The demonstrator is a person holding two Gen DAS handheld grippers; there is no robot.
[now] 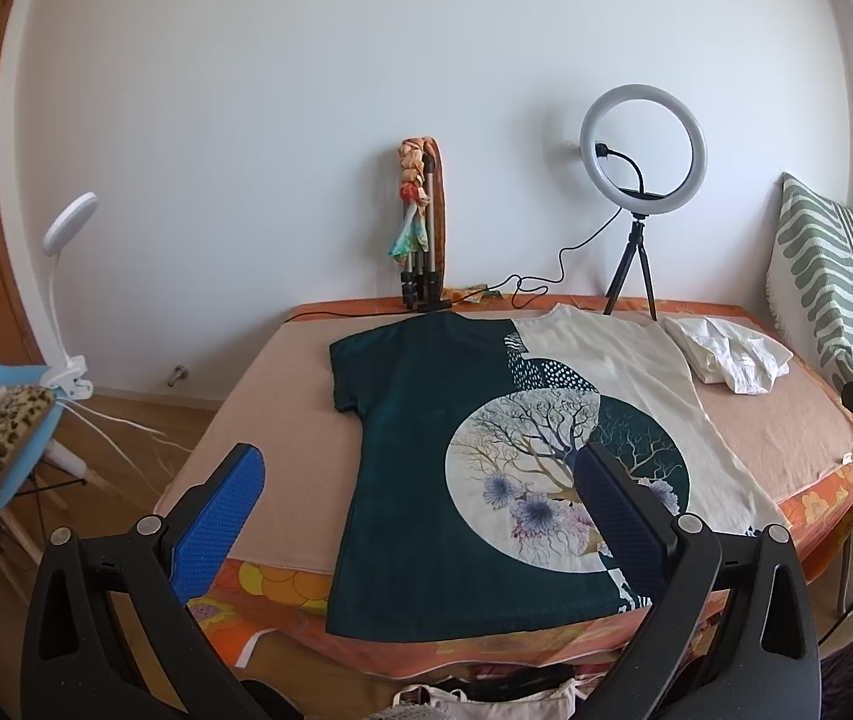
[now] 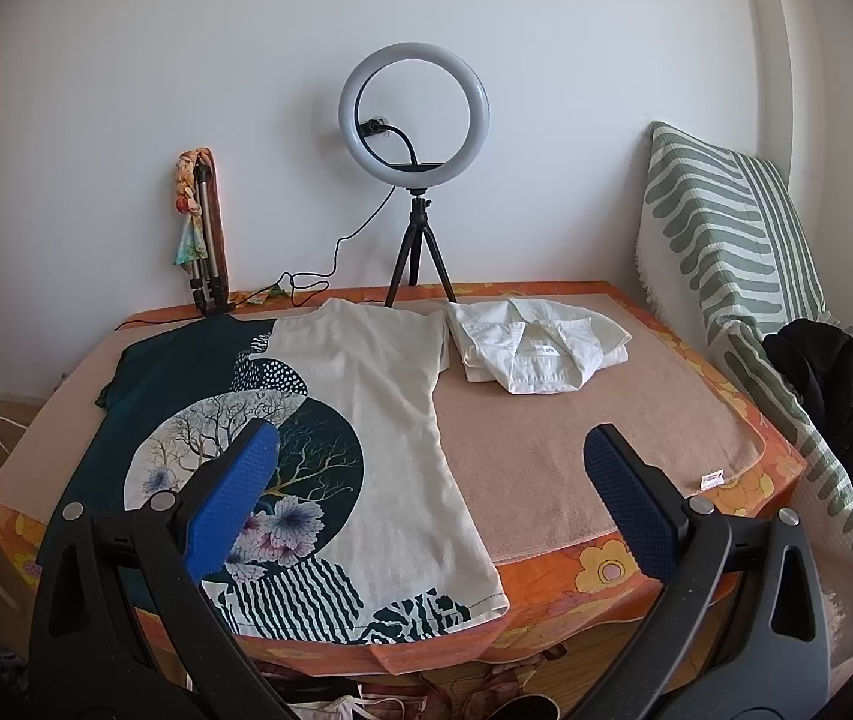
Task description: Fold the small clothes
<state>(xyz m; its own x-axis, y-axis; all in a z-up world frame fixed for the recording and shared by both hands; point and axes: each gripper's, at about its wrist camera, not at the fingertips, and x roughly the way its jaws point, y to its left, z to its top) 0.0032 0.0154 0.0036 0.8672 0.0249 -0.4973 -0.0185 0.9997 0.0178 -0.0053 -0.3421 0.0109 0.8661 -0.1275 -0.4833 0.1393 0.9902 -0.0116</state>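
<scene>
A: Where was the T-shirt (image 1: 426, 450) when you paused?

B: It lay spread flat on the table (image 1: 282, 396), on the beige blanket (image 2: 576, 432), collar toward twelve o'clock and hem hanging a little over the near edge at six. In your left wrist view it filled the middle; in your right wrist view it sat off toward nine o'clock.

A: And your tools?

B: Your left tool (image 1: 420, 486) was spread wide with nothing between its blue pads (image 1: 222, 522), raised above the shirt's lower half. Your right tool (image 2: 432, 480) was spread just as wide and held nothing; its left pad showed in front of the flower print, its right pad in front of the bare blanket at three o'clock of the shirt.

A: Anything else on the table?

B: A folded white shirt (image 2: 537, 348) lay at about one o'clock of the T-shirt, just beside its sleeve. Behind both, at twelve, the ring light (image 2: 414, 102) stood on its small tripod against the wall, and a folded tripod with a scarf (image 2: 201, 228) leaned at eleven. A striped cushion (image 2: 720, 228) stood at two o'clock.
</scene>
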